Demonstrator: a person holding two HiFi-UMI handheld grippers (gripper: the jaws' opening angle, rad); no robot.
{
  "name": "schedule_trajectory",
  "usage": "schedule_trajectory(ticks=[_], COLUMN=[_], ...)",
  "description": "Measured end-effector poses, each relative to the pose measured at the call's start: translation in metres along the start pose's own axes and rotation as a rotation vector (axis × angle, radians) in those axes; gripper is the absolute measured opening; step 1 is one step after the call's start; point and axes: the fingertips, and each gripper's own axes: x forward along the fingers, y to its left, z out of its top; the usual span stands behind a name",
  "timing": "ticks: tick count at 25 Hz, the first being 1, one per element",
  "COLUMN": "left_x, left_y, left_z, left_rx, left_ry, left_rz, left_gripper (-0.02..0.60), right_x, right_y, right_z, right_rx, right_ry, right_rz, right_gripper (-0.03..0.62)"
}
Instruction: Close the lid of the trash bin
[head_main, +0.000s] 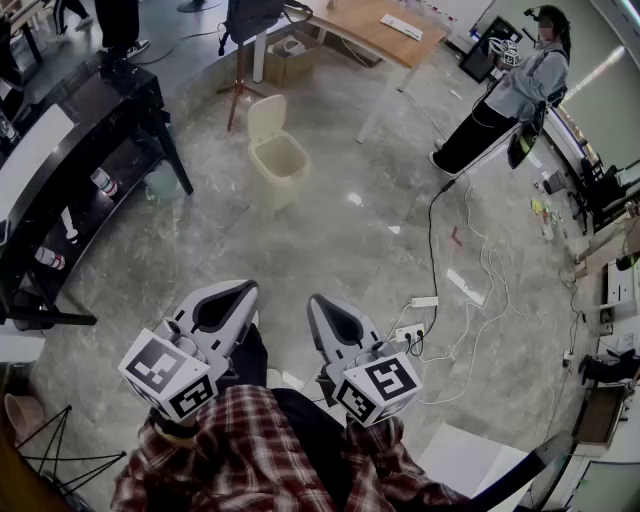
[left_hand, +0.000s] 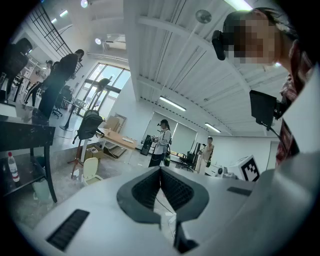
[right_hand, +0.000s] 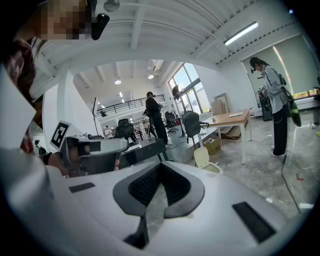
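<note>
- step in hand: the approach has not really begun. the trash bin (head_main: 283, 166) stands on the floor in the upper middle of the head view, well apart from both tongs, which sit low in the frame close to the person's body.
- the bin is a small cream one. its lid (head_main: 266, 117) is up, standing roughly upright at the bin's far-left edge, with the open mouth facing the camera side. so the task is wholly undone.
- left tongs (head_main: 243, 291): jaws pressed together at the tips, nothing between them. its own view shows the two ribbed pads meeting in a point, with the bin small in the lower left behind them.
- right tongs (head_main: 318, 301): also closed tip to tip and empty. its own view has the bin just right of centre, beyond the jaws.
- both tongs point roughly level and forward, towards the bin's side of the room.
- next move, as i judge it: walk forward across the bare floor until the bin is within reach. then bring one pair of tongs behind or above the top edge of the lid and push it forward and down onto the rim. closed jaws should do for a push, so no grasp seems needed.
- things to mind: the black shelf unit (head_main: 90, 140) at the left edge and the cables (head_main: 432, 250) trailing at the right flank the path. a light bin may slide or tip if the lid is pushed sideways and not downward.
</note>
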Motion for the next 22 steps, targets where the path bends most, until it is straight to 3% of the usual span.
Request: schedule_trajectory(ticks=[11,22], left_x=[0.082,0.152], left_y=[0.117,0.179], left_z=[0.059,0.054], left_rx=[0.022,-0.021], left_ry=[0.034,0.134], left_rz=[-0.087,-0.104], left_gripper=[0.012,0.012], right_x=[0.141,0.205], right_y=[-0.053,-0.116], right_z=[0.064,0.053], right_rx=[-0.008,0.094], right_ry=[-0.022,0.035], right_rz=[-0.047,-0.092], right_gripper=[0.014,0.014])
